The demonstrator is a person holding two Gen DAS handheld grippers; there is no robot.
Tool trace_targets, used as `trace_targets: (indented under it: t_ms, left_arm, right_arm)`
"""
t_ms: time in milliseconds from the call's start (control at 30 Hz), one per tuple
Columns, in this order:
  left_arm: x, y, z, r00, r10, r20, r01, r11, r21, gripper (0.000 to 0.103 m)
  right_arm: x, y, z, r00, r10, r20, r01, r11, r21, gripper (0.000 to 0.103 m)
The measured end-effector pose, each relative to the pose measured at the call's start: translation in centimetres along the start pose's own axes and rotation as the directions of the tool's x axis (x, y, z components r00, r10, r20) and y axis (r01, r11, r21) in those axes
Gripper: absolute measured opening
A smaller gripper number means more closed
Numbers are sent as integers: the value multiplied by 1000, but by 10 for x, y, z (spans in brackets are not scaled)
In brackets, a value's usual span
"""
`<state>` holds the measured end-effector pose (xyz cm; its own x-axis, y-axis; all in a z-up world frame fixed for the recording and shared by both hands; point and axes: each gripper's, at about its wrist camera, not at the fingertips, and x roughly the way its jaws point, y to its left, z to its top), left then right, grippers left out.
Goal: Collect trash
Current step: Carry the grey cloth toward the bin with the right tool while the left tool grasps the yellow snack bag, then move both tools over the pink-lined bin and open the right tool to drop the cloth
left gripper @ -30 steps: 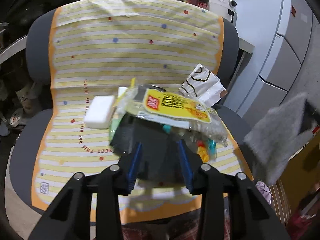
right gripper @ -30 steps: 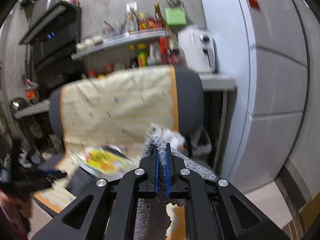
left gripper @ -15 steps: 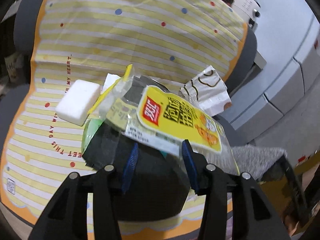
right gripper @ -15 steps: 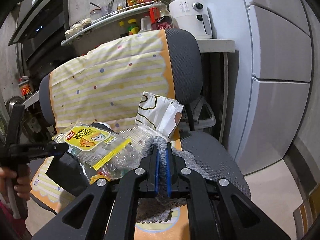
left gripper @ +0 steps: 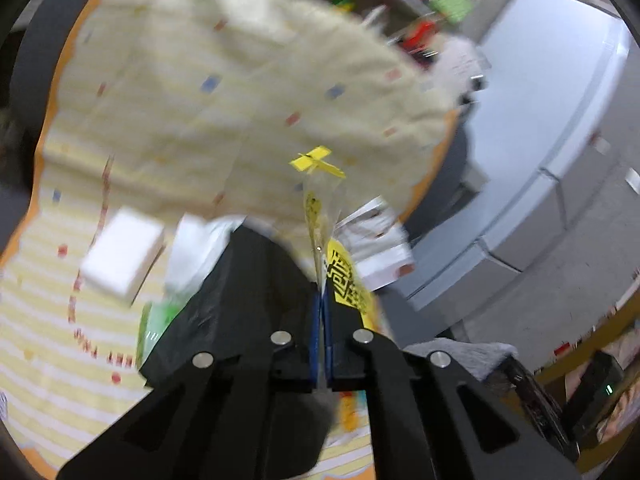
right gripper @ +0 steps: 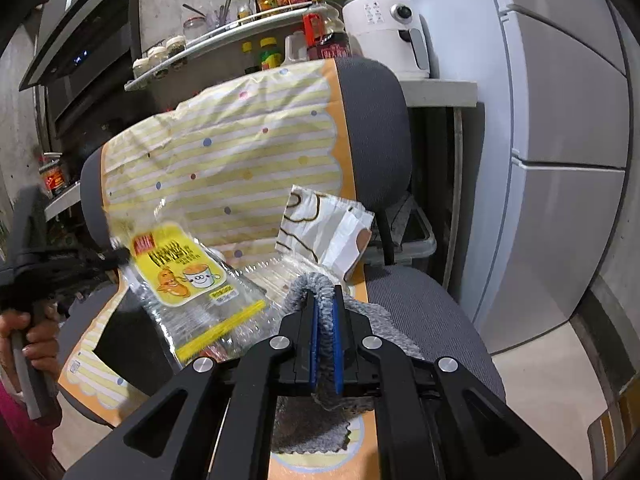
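Plastic snack wrapper (right gripper: pixel 188 276), clear with a yellow printed label, is pinched at its edge in my left gripper (left gripper: pixel 321 300), whose jaws are pressed together on it. In the left wrist view the wrapper (left gripper: pixel 320 216) runs edge-on away from the blue pads, its yellow seal strip at the far end, and the whole picture is blurred. Seen from the right wrist view, my left gripper (right gripper: pixel 116 257) reaches in from the left edge, with my left hand (right gripper: pixel 34 330) wrapped around its handle, and the wrapper hangs tilted above the chair seat (right gripper: pixel 420 300).

Under the wrapper sits a black plastic bag (left gripper: pixel 248 292), lying on the yellow striped cover (right gripper: pixel 240 160) that drapes the chair's back and seat. To the left of the bag in the left wrist view lies a white foam block (left gripper: pixel 120 254) on the cover, and a bit of green packaging (left gripper: pixel 154 324) shows at the bag's left edge.

Further right, a white paper bag with brown loops (right gripper: pixel 324 228) leans against the chair back, near the cover's orange border.

My right gripper (right gripper: pixel 325 308) has its jaws clamped on a fold of grey fuzzy cloth (right gripper: pixel 316 286); the rest of the cloth spreads over the front of the seat below the jaws. That cloth (left gripper: pixel 460 354) also shows at the lower right of the left wrist view.

Behind the chair stand a shelf of bottles (right gripper: pixel 280 20), a white air fryer (right gripper: pixel 384 28) on a desk (right gripper: pixel 440 94), and a grey refrigerator (right gripper: pixel 560 120) at the far right.
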<state>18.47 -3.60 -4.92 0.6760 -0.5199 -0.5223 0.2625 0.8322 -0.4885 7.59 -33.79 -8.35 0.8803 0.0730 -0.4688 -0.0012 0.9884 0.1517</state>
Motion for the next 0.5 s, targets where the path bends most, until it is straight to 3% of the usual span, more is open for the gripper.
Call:
trace_targets:
  t_ms: [233,500]
  left_arm:
    - [-48,-59,-12,993,-72,99,55,985,162,0]
    - [-70,-136,-65,979,-164,124,111,928,355,0]
  right_arm:
    - [-34,1,15,997,-19,70,17,999,29,7]
    - [-109,-18,7,984,-135,114,127,989,69,8]
